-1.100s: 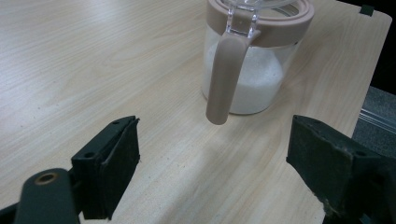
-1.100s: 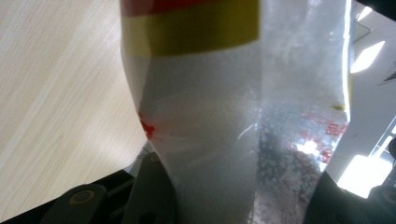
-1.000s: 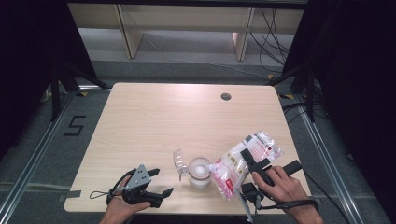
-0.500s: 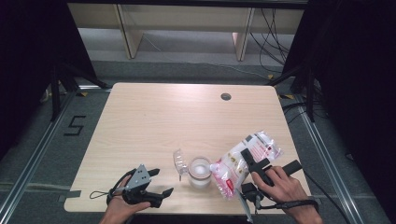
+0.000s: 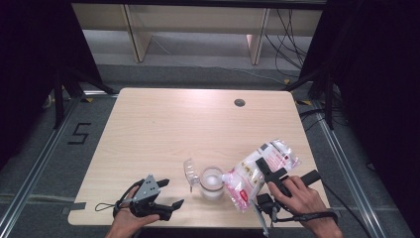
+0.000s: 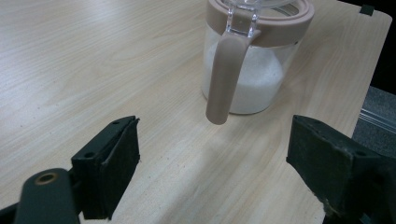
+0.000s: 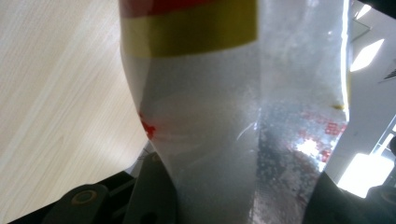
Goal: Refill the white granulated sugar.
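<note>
A clear jar (image 5: 212, 183) with a pinkish-brown rim and handle (image 6: 224, 79) stands near the table's front edge, part full of white granules. Its transparent lid flap (image 5: 189, 172) stands tipped up on its left. A clear plastic bag of white granules (image 5: 260, 168) with red print is tilted, its lower corner over the jar's mouth. My right gripper (image 5: 271, 179) is shut on the bag (image 7: 224, 116), which is squeezed between the two jaws. My left gripper (image 5: 171, 192) rests left of the jar, open (image 6: 219, 172), pointing at the handle with nothing between its jaws.
The wooden table (image 5: 163, 124) has a round cable hole (image 5: 239, 102) at the back right. The jar sits close to the front edge. Shelving and cables lie beyond the far edge, and a floor mark "5" (image 5: 79, 133) sits to the left.
</note>
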Demonstrator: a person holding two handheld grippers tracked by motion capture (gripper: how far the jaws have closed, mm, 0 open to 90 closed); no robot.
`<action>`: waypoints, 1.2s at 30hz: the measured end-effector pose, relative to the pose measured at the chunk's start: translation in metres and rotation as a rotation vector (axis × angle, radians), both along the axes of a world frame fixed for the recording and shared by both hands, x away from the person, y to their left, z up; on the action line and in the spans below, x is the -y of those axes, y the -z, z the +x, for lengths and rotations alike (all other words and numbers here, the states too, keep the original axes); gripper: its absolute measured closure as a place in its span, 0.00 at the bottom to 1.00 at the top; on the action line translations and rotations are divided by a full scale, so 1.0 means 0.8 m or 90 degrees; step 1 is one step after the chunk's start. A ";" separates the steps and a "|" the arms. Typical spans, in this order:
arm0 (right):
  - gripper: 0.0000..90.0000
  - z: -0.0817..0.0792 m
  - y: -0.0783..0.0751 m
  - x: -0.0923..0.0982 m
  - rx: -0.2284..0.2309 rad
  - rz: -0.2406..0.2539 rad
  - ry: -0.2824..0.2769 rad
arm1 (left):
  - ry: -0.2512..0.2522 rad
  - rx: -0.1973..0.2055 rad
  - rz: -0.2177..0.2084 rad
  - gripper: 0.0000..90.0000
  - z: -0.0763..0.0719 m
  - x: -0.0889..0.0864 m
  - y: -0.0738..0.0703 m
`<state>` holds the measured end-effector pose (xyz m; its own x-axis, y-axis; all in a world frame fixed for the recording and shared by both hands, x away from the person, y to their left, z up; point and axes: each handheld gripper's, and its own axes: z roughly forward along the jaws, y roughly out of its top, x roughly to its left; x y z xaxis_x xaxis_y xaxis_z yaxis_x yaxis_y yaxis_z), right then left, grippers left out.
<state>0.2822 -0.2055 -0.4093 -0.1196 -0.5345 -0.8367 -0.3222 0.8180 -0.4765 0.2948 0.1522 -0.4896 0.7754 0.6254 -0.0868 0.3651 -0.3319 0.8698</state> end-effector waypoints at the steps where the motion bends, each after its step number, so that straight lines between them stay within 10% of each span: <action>1: 0.77 0.000 0.001 0.000 0.000 -0.002 0.001 | 0.000 -0.002 -0.006 0.18 0.000 0.001 0.000; 36: 0.77 0.004 0.005 0.005 -0.014 0.034 0.001 | 0.004 0.005 0.010 0.18 0.000 -0.001 -0.001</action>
<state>0.2855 -0.2094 -0.4132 -0.1389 -0.4891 -0.8611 -0.3313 0.8424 -0.4250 0.2951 0.1527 -0.4891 0.7797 0.6222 -0.0709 0.3567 -0.3482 0.8669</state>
